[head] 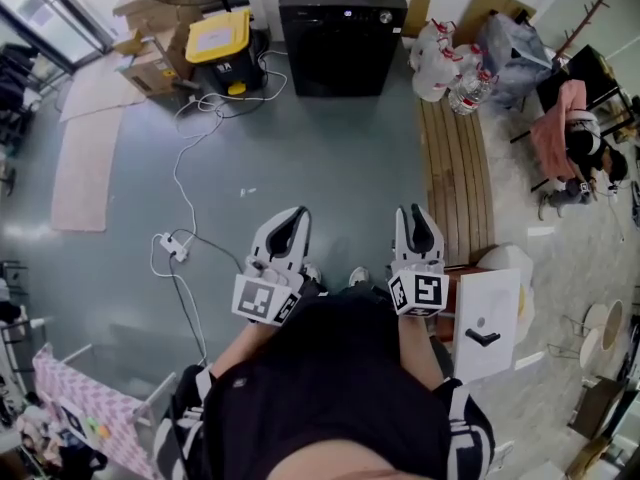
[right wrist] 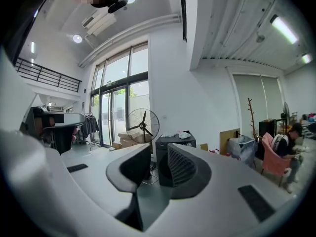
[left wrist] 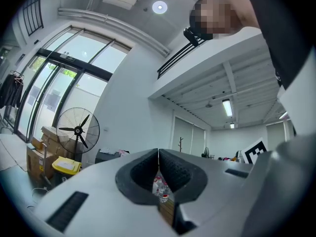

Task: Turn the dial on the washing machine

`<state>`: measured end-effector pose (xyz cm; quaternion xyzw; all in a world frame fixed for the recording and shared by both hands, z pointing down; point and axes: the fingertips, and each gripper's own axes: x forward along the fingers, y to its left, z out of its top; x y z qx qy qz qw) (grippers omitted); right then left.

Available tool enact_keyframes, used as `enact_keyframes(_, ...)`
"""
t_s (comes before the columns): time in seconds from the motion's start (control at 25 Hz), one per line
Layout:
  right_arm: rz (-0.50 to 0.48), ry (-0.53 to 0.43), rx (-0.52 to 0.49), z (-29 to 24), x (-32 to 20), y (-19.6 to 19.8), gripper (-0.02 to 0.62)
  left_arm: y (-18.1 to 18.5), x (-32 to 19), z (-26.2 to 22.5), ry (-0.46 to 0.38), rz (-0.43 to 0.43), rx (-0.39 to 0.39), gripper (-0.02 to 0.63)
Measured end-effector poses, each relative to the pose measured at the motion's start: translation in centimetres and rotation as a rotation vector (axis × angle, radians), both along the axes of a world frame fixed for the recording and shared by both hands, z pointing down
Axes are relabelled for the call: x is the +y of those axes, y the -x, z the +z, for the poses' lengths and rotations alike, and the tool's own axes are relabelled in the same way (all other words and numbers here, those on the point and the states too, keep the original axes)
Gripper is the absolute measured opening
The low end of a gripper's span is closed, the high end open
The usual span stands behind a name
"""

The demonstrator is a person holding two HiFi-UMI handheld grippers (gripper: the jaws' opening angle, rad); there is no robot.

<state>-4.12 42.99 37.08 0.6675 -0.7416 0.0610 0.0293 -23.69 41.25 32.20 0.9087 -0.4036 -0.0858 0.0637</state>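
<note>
Ok so here's where I'm at. The washing machine (head: 342,30) is the black box at the top middle of the head view, up against the far wall. Its dial (head: 385,16) is the little silver knob at the upper right of its front. Both tools are well apart from it, down in the lower middle of the frame, close to my operator's body and pointing up toward the machine across the grey floor.

The left tool (head: 297,215) has its jaws closed, tips touching and nothing pinched between them. In the left gripper view (left wrist: 158,152) all I see through the small gap below the tips is some water bottles (left wrist: 161,189) far off.

The right tool (head: 415,213) is open just a narrow bit and empty. In the right gripper view (right wrist: 159,149) the washing machine (right wrist: 177,141) sits right behind the gap, in the middle of the frame, with a standing fan (right wrist: 143,125) to its left.

Other stuff in the head view: a yellow-lidded box (head: 218,36) just left of the machine, the water bottles (head: 445,68) to its right, and a white power strip (head: 172,246) with its cable on the floor at the left.
</note>
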Motion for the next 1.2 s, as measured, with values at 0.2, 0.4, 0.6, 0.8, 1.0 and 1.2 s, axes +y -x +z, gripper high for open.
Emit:
enact_keyframes(0.2,0.033,0.017,-0.004,1.7,-4.1,1.3,0.118,1.5,-3.8,1.4,0.008,0.027,-0.011,0.025)
enact_keyframes(0.4,0.035,0.045,0.002,3.8,-9.8,0.1,0.128,0.5,-9.2,3.4,0.048,0.027,-0.005,0.025)
enact_keyframes(0.6,0.024,0.018,0.004,5.4,-19.3,-4.2,0.140,-3.3,-17.8,4.4,0.028,0.011,-0.016,0.025)
enact_keyframes(0.8,-0.015,-0.012,0.022,4.1,-31.7,-10.4,0.140,-9.2,-29.1,2.6,0.005,-0.034,-0.014,0.025)
enact_keyframes(1.0,-0.073,-0.002,0.033,3.4,-42.4,-15.6,0.150,-14.8,-37.2,-0.3,-0.041,-0.068,-0.029,0.025)
enact_keyframes(1.2,-0.079,0.009,0.035,4.1,-52.6,-18.9,0.158,-18.9,-44.4,-0.2,-0.015,-0.045,-0.029,0.025)
